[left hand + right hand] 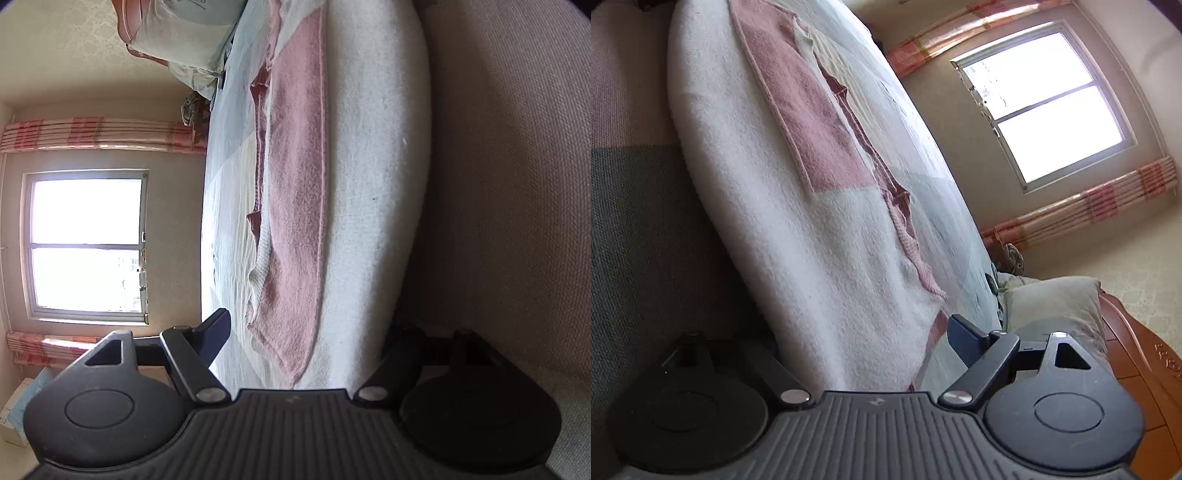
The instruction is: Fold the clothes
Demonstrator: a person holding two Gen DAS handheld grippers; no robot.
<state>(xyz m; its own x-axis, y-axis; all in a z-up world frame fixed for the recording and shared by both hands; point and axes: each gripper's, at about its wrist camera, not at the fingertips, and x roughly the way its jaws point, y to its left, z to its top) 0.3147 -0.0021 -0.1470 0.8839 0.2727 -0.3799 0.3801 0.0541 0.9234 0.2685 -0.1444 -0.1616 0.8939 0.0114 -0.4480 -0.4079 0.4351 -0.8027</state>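
A fuzzy white and pink knitted garment [295,192] [820,122] lies spread flat on the bed, reaching the bed's near edge. A darker red ribbed hem [260,147] runs along its far side. My left gripper [314,328] is open at that near edge. One of its fingers [216,332] stands over the pale sheet, apart from the garment, and the other is lost in shadow beside the mattress. My right gripper [849,332] is open too, with the garment's white part between its jaws. Its visible finger [964,339] is clear of the knit.
A pale checked bedsheet [229,206] [923,155] covers the bed. Pillows [177,37] [1052,306] lean on a wooden headboard [1137,362]. A bright window [88,243] [1045,103] with striped pink curtains [92,134] is beyond the bed. Boxes [18,406] stand by the wall.
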